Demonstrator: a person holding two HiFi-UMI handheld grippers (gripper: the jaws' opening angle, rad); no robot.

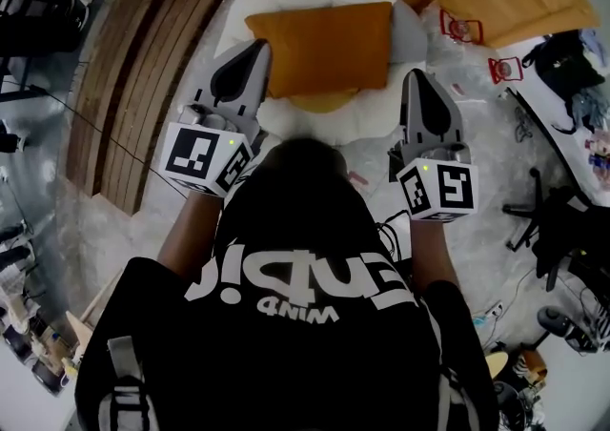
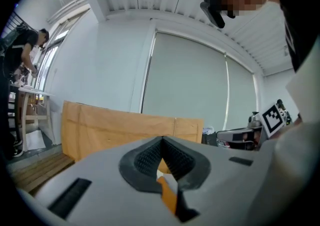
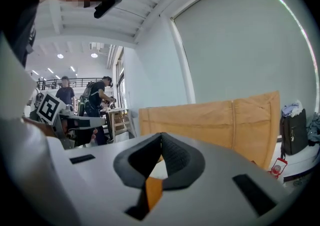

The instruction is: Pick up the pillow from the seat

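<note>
A round white seat (image 1: 379, 116) holds an orange pillow (image 1: 324, 48) lying flat at its middle. The left hand-held gripper (image 1: 256, 47) and right hand-held gripper (image 1: 416, 75) flank its near edge, both closed and empty. Advancing unopened, they would likely shove the pillow away, not grasp it.
</note>
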